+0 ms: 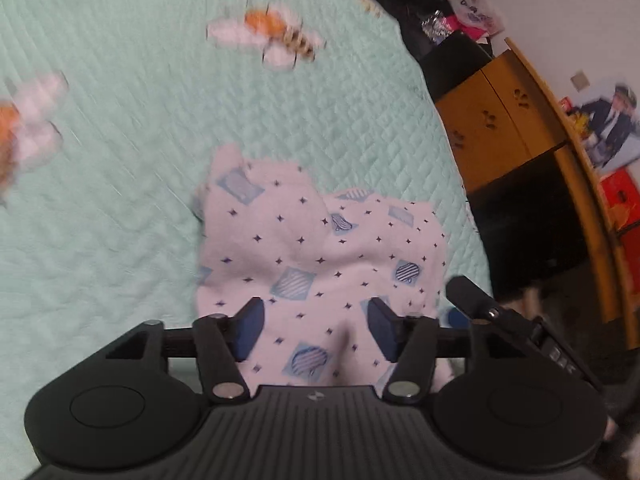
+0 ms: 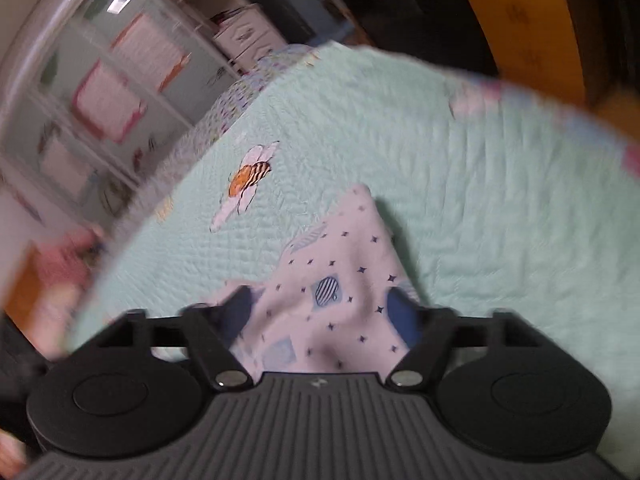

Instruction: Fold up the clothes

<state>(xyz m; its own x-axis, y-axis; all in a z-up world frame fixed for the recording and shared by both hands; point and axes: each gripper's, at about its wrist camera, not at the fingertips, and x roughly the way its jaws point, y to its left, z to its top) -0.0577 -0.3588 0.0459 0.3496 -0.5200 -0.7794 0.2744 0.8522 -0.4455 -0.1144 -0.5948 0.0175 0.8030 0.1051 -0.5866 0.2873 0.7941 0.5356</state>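
Both wrist views look steeply down, close, sharing the garment [image 1: 320, 256].

A home bedroom: a bed [image 1: 120, 200] with a mint quilted bedspread [image 2: 480, 200] stitched with bees [image 1: 276, 36], beside a wooden cabinet [image 1: 492, 120] and cluttered shelves [image 2: 112, 92].

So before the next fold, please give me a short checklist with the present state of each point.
1. Left gripper open, pads off the cloth: ok.
2. Right gripper open, nothing pinched: ok.
3. Cloth lies on the quilt, not hanging over the edge: ok.
4. Cloth flat and smooth: not ok, it looks bunched with a raised corner.
5. Fold edges lined up: cannot tell, the pictures are blurred.
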